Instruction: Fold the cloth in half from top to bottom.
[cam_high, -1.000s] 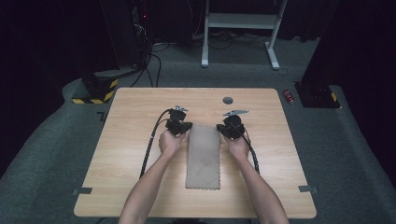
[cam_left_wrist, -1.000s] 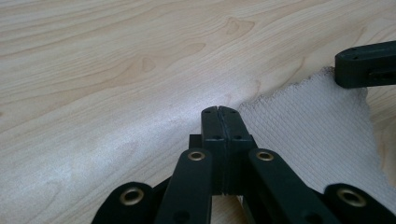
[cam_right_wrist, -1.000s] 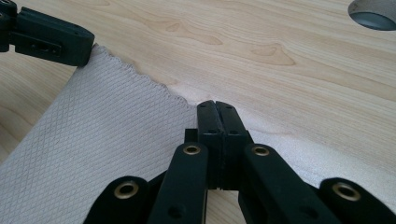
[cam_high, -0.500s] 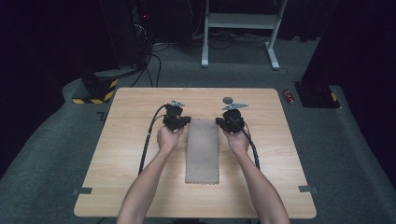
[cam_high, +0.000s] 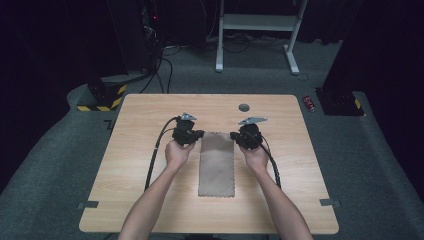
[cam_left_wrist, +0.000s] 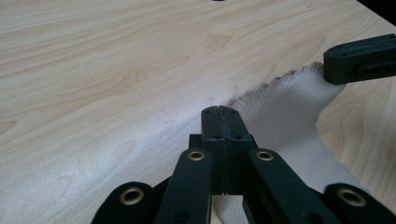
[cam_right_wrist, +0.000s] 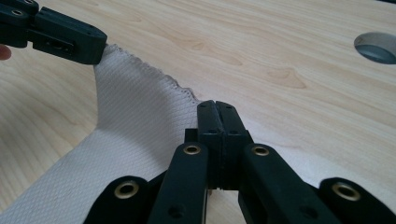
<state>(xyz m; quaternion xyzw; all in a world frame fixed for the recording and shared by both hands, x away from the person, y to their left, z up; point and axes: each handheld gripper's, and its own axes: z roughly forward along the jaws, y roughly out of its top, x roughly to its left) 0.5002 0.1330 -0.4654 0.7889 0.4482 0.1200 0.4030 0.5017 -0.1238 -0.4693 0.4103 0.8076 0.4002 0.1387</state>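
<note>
Here, a beige cloth (cam_high: 216, 162) is pinched at its two far corners, one by the left gripper (cam_left_wrist: 223, 122), one by the right gripper (cam_right_wrist: 218, 119), both sets of jaws closed tight on the fabric. Its long axis is seen running back from the jaws toward the person, flat on the bench (cam_high: 140, 115), each hand equally near.

Light wooden counter (cam_high: 150, 200) on grey carpet; round grey grommet hole (cam_high: 244, 107) near its far edge. Small red object (cam_high: 310, 102) on the floor beside; yellow-black striped base (cam_high: 100, 97) far left.
</note>
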